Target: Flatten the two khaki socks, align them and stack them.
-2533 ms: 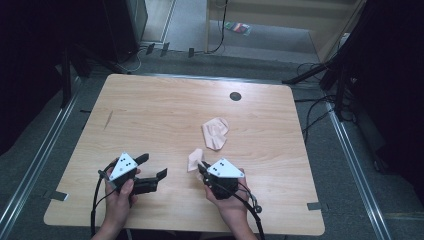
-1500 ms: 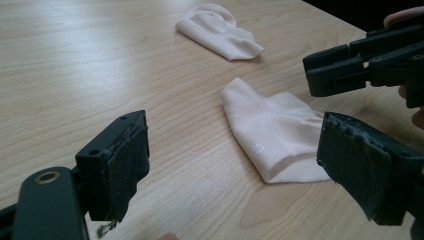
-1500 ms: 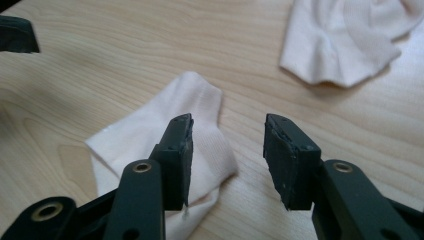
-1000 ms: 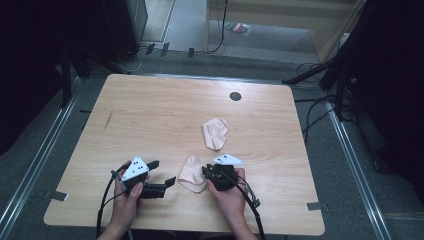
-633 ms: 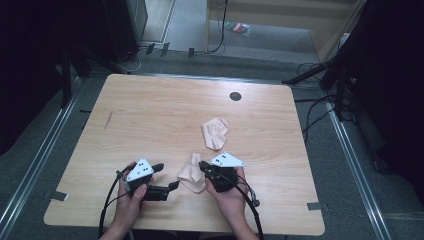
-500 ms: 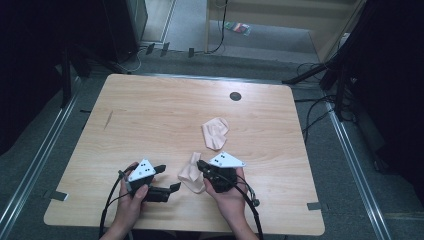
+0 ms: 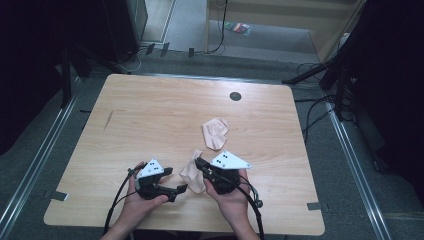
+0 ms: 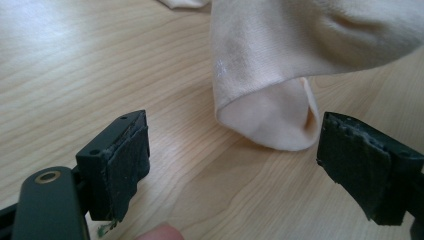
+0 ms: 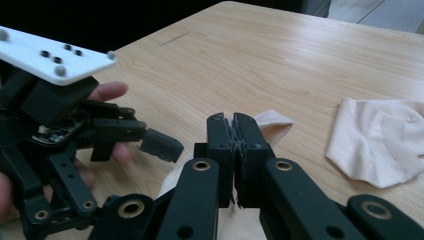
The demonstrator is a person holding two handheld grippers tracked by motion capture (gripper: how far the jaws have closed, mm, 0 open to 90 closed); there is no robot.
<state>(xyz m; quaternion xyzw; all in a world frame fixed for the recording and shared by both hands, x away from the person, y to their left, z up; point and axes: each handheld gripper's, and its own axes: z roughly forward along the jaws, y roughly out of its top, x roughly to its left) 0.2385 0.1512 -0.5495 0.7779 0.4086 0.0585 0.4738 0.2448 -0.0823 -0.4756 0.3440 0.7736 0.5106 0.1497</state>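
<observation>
While both hands sit at the near edge of the table (image 7: pixel 150 105), the right gripper (image 7: pixel 200 164) pinches a peach sock (image 7: pixel 192 171) between its closed jaws; in the right gripper view (image 9: pixel 233 131) the two black jaws meet with a strip of the fabric caught between them, and the sock's ribbed cuff (image 9: pixel 272 124) pokes out just beyond the tips. The left gripper (image 7: pixel 180 189) lies low beside it, pointing toward the sock's near end with its jaws spread apart. In the left gripper view (image 8: pixel 235 150) the pads (image 8: pixel 125 157) stand wide to either side, empty, and the sock's open end (image 8: pixel 272 117) hangs between them just ahead, its lower lip on the wood; the right-hand pad is close to the fabric, though whether it touches I cannot tell. A fingertip (image 8: pixel 157 232) shows at the bottom edge of that view.

The left hand (image 7: pixel 145 197) and right hand (image 7: pixel 230 195) wrap the gripper bodies from below, each topped by a grey plate, with black cables trailing back off the near edge.

Farther out, near the middle of the table, a second sock (image 7: pixel 215 132) of the same colour lies crumpled and flat, apart from the held one. Beyond it, toward the far edge, is a small dark round hole (image 7: pixel 235 96). A short dark mark (image 7: pixel 108 118) sits on the left part of the wood.
</observation>
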